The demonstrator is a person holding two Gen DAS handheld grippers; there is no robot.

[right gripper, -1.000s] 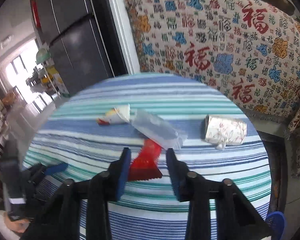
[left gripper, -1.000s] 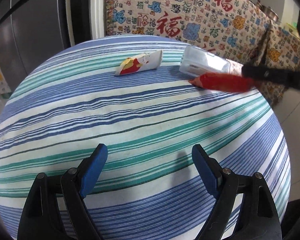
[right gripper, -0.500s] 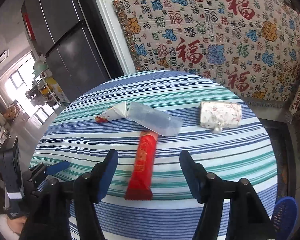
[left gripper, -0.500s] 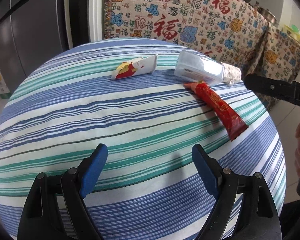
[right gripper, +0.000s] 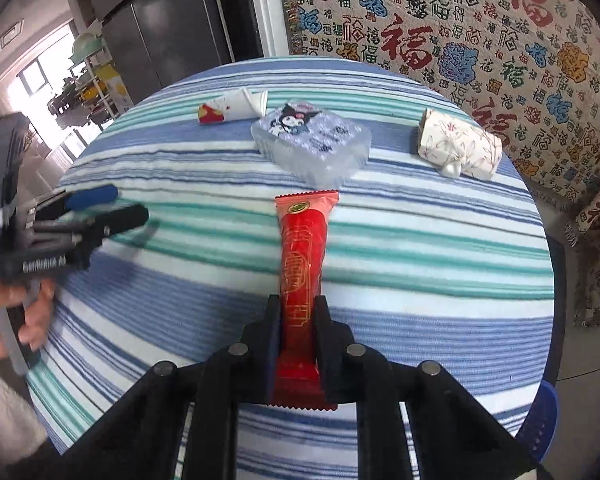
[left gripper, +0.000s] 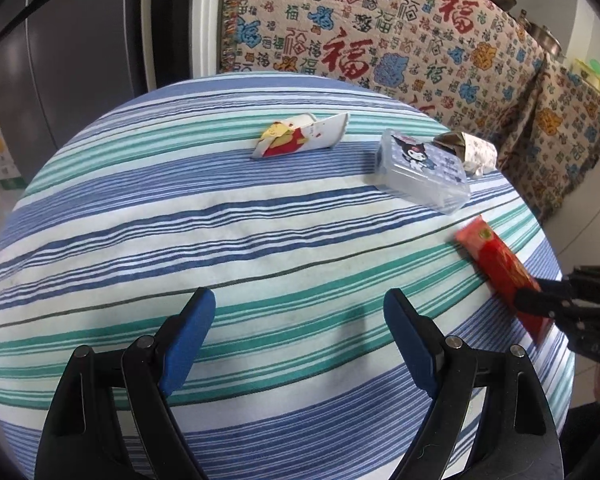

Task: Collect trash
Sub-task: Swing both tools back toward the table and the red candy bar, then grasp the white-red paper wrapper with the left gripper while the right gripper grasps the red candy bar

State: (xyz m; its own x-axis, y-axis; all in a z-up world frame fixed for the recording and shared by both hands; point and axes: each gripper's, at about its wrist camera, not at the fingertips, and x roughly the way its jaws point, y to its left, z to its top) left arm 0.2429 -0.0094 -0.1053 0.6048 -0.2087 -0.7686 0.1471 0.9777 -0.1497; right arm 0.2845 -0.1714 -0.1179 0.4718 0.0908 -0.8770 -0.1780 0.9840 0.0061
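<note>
Red wrapper (right gripper: 303,264) flat on striped tablecloth (right gripper: 440,248), my right gripper (right gripper: 298,320) closing, pads pinching its near end; left gripper (left gripper: 296,344) spread, empty; next, I'd lift it clear toward a bin.

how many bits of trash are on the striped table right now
4. A red wrapper nearest, between the closing right gripper's jaws; a clear plastic box beyond it; a crushed paper cup far left; a floral paper cup far right.
</note>
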